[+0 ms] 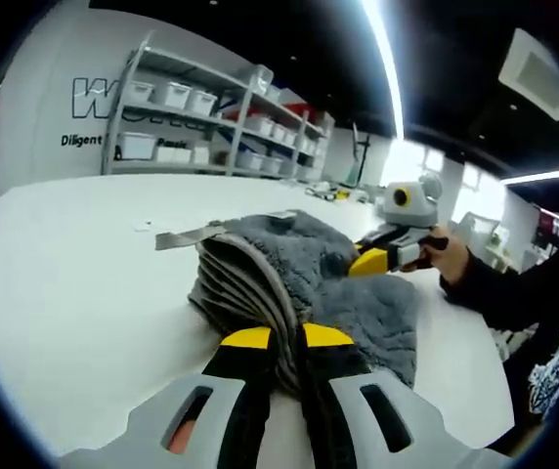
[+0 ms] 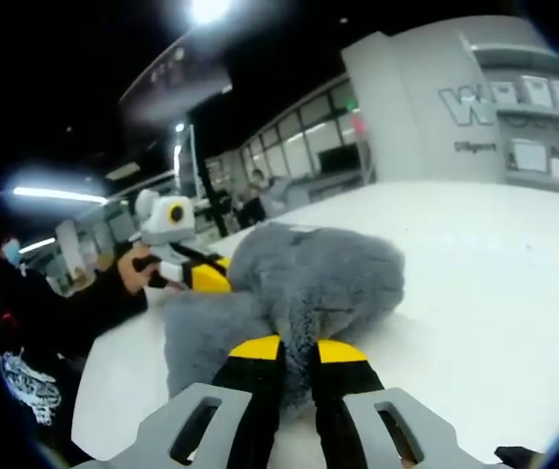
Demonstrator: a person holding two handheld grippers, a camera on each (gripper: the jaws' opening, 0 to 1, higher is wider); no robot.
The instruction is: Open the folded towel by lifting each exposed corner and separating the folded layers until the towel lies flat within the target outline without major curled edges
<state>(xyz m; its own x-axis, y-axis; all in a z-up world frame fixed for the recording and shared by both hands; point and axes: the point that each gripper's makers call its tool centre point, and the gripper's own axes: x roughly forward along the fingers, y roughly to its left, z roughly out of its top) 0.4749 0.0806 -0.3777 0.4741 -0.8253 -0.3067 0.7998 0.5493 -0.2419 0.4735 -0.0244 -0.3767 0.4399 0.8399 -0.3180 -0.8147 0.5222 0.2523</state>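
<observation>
Where the left gripper view begins at its left edge, a grey metal shelving unit point(image 1: 211, 122) holding white storage bins stands against a white wall with dark lettering. Below it spreads the broad white table point(image 1: 74, 283), and on it lies a strip of grey tape point(image 1: 190, 235), touching the towel's far edge. One grey fluffy towel point(image 1: 289, 283) sits near the table's middle, bunched rather than flat: its folded layers show as a stack of ribbed edges on the left side, while the plush top humps up behind. The left gripper point(image 1: 287, 337), black with yellow tips, has its jaws drawn close together on the near edge of the towel, pinching the layers. Further right, the right gripper point(image 1: 375, 260) reaches in with a person's hand point(image 1: 443, 256) behind it, its yellow tip pressed into the towel's far side.

In the right gripper view, going left to right, the left gripper point(image 2: 201, 277) and the hand point(image 2: 133, 270) holding it come first, then the towel point(image 2: 304, 283), a rounded heap on the white table point(image 2: 494, 303). The right gripper point(image 2: 289, 349) appears to be clamped on the towel's near edge, though the pile hides the tips' contact. Counted: one towel, two grippers, one tape strip.
</observation>
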